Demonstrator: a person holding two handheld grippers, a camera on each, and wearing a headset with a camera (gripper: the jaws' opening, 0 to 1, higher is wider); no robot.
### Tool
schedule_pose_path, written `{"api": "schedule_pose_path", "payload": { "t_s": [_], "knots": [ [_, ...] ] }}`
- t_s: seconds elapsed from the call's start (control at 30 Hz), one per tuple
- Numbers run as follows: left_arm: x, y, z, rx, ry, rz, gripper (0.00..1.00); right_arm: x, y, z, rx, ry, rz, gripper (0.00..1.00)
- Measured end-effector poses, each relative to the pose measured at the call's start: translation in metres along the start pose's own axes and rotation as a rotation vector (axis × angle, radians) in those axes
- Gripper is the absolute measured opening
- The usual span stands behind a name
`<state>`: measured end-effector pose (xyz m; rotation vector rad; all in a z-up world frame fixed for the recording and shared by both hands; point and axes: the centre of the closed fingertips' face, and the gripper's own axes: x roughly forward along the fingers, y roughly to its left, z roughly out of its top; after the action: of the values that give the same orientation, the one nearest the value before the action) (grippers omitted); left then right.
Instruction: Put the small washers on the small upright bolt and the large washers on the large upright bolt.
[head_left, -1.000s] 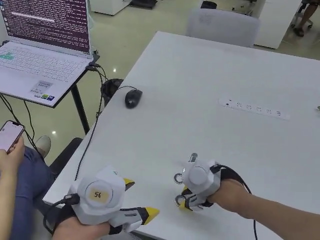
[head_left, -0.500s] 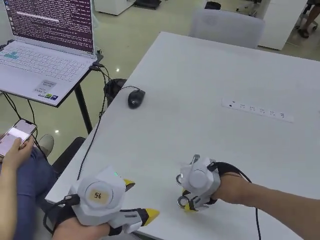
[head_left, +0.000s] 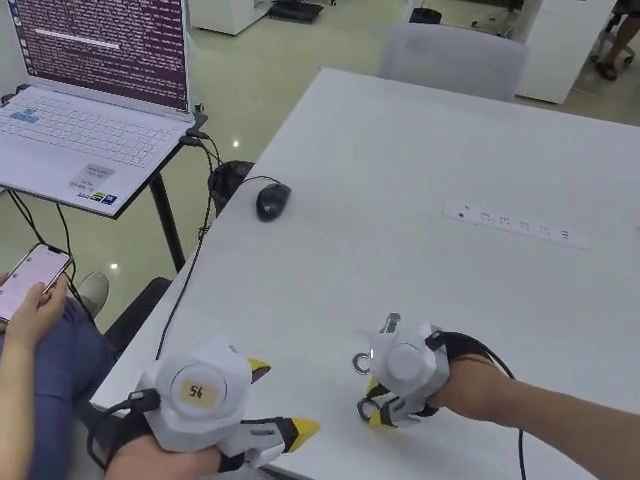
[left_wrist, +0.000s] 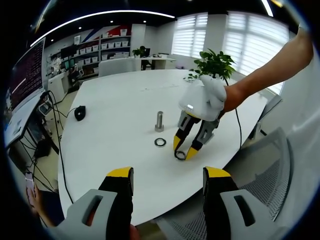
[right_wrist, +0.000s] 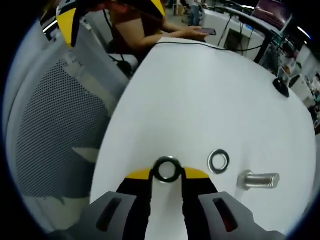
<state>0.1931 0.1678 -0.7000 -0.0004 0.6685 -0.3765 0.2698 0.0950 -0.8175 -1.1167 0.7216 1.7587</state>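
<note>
Change: in the head view the white, yellow-tipped right claw (head_left: 372, 402) sits much where it did half a second ago, only a touch lower in frame. The whole picture has slid slightly with the camera.
Right claw: closed on a flat steel ring washer (right_wrist: 167, 160), which shows pinched between the tips at lower centre of the right gripper view, near the front edge of the white tabletop (head_left: 420, 170).
Left claw: the matching white, yellow-tipped left claw (left_wrist: 168, 174) is spread wide with nothing between its tips, at the bottom of the left gripper view.
Task things: a second, loose steel washer (left_wrist: 160, 142) lies flat at centre frame. It sits between the held one and the upright grey steel bolt (left_wrist: 159, 121) just behind it, apart from both.
Hard to see: the washers' size, small or large, cannot be told. In the head view the bolt's lower part is hidden behind the right claw's body.
Around: a black computer mouse (head_left: 272, 201) towards the tabletop's upper left; a white power strip (head_left: 515, 224) at right; an open laptop (head_left: 80, 130) on a stand, upper left; a seated person's hand (head_left: 30, 315) holding a phone (head_left: 33, 272) at the left edge; a grey mesh chair (right_wrist: 55, 125).
</note>
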Motion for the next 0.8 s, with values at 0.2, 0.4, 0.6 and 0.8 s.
{"api": "schedule_pose_path", "payload": {
  "t_s": [0.2,0.4,0.6,0.8],
  "knots": [
    [0.001,-0.002,-0.001,-0.003,-0.001,-0.002,0.55,-0.013,-0.011,0.004,0.069,-0.051,-0.06,0.23],
    [0.001,-0.002,0.0,-0.005,-0.005,-0.003,0.55,-0.038,-0.032,0.007,0.149,-0.101,-0.144,0.23],
    [0.003,-0.002,0.003,0.0,-0.009,-0.009,0.55,-0.069,-0.067,0.003,0.208,-0.114,-0.238,0.23],
    [0.005,-0.004,0.004,0.003,-0.012,-0.017,0.55,-0.086,-0.097,-0.003,0.247,-0.102,-0.278,0.23]
  ]
}}
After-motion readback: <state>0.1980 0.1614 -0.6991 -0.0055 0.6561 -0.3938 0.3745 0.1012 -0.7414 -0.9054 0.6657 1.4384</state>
